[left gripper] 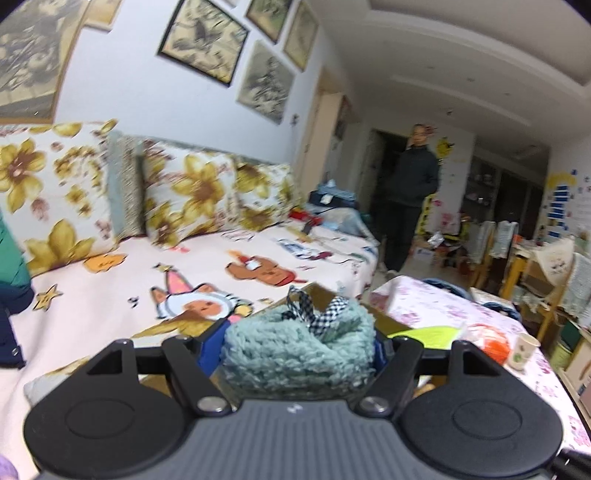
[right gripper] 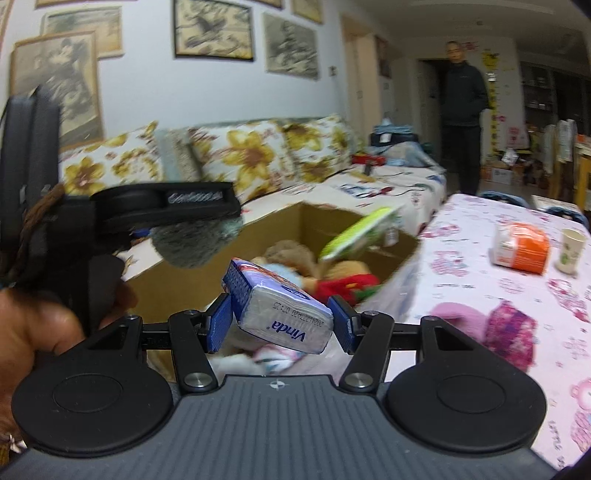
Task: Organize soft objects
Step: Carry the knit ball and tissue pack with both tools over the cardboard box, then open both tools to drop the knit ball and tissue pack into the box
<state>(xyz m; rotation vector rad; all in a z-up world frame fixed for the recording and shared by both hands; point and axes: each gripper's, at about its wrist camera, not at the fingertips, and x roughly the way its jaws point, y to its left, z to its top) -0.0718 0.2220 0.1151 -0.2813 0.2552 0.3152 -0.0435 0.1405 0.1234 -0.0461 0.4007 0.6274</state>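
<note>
Pink flowered cloth covers the tabletop (right gripper: pixel 480 229), which carries an orange packet (right gripper: pixel 522 247) and a paper cup (right gripper: pixel 571 250), beside a sofa (left gripper: pixel 229 258) with yellow-flowered cushions (left gripper: pixel 199 192) under framed pictures (right gripper: pixel 213 27); a man (right gripper: pixel 463 110) in dark clothes stands in the doorway beyond. Between sofa and tabletop an open cardboard box (right gripper: pixel 295 229) holds plush toys (right gripper: pixel 343 280). Above it the right gripper (right gripper: pixel 282 321) pinches a Vinda tissue pack (right gripper: pixel 280 310), while the left gripper (left gripper: pixel 295 350) pinches a fuzzy green hat (left gripper: pixel 295 347).
</note>
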